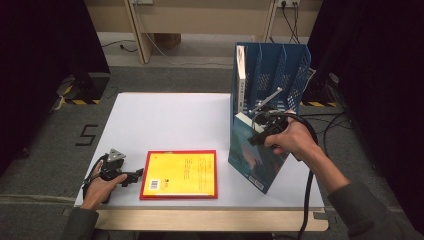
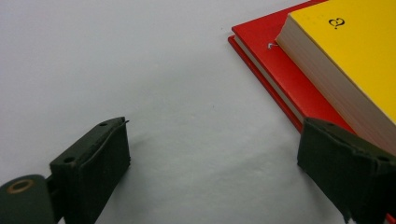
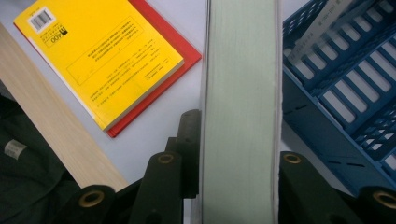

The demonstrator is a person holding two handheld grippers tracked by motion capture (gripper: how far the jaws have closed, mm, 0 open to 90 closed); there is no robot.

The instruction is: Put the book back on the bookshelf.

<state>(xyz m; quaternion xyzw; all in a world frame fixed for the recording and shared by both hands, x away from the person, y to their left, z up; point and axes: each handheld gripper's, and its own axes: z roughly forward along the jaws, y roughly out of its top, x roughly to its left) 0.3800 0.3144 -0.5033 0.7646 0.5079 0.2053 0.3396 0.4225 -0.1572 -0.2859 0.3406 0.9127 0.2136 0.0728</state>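
A blue-covered book [image 1: 252,150] stands upright on the white table, in front of the blue file rack [image 1: 280,70]. My right gripper [image 1: 257,131] is shut on its top edge; the right gripper view shows the pale page block [image 3: 240,112] clamped between the two black jaws. A yellow book [image 1: 182,172] lies flat on a red book [image 1: 212,175] at the front middle. My left gripper [image 1: 136,176] rests on the table just left of that stack, open, with bare table between its jaws and the red book's corner [image 2: 280,79] ahead to the right.
A book with a white spine [image 1: 241,75] stands in the rack's left slot. The table's wooden front edge [image 1: 200,219] runs along the bottom. Black cables [image 1: 307,200] trail from the right gripper. Bare white tabletop [image 1: 170,120] spreads behind the yellow book.
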